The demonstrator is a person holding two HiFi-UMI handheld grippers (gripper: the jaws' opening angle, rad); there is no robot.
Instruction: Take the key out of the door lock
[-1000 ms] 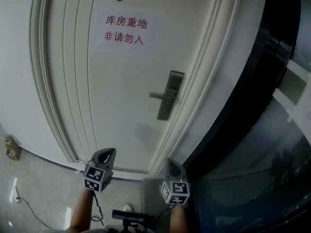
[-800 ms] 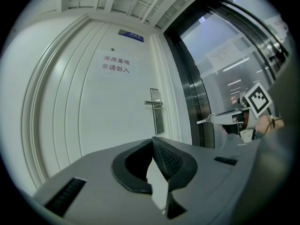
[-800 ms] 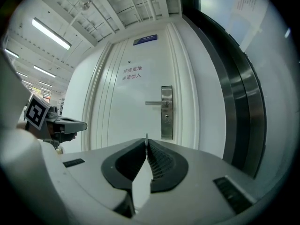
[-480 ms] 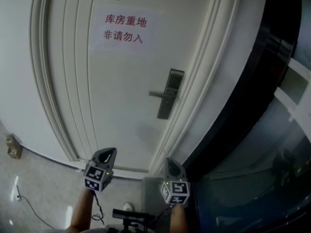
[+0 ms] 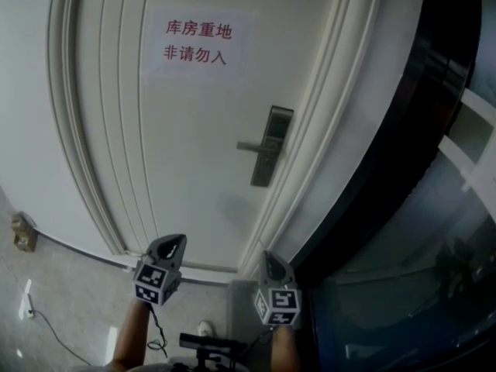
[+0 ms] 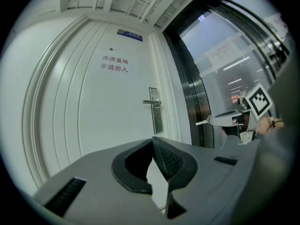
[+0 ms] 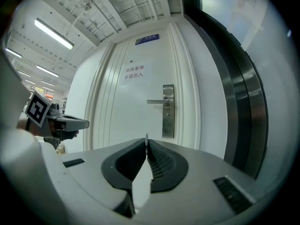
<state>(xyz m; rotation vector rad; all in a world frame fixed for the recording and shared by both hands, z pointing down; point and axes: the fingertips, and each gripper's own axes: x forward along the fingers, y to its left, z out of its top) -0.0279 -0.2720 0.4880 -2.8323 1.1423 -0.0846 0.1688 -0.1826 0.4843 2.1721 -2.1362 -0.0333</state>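
Observation:
A white door (image 5: 194, 130) faces me with a red-lettered paper sign (image 5: 198, 43). Its metal lock plate (image 5: 271, 146) with a lever handle (image 5: 252, 146) sits at the door's right edge, also seen as lock plate (image 6: 156, 112) and lock plate (image 7: 168, 111). A key is too small to make out in any view. My left gripper (image 5: 177, 240) is held low, well short of the door, shut and empty, its jaws meeting at the tip (image 6: 152, 138). My right gripper (image 5: 269, 256) hangs beside it, also shut on nothing (image 7: 146, 138), below and short of the lock.
Right of the door frame runs a dark glass wall (image 5: 418, 130). On the tiled floor at the left lie a small box (image 5: 20, 232) and a thin cable (image 5: 46, 332). A shoe (image 5: 203, 330) shows between the person's forearms.
The head view has drifted very slightly; both grippers keep their places and stay shut.

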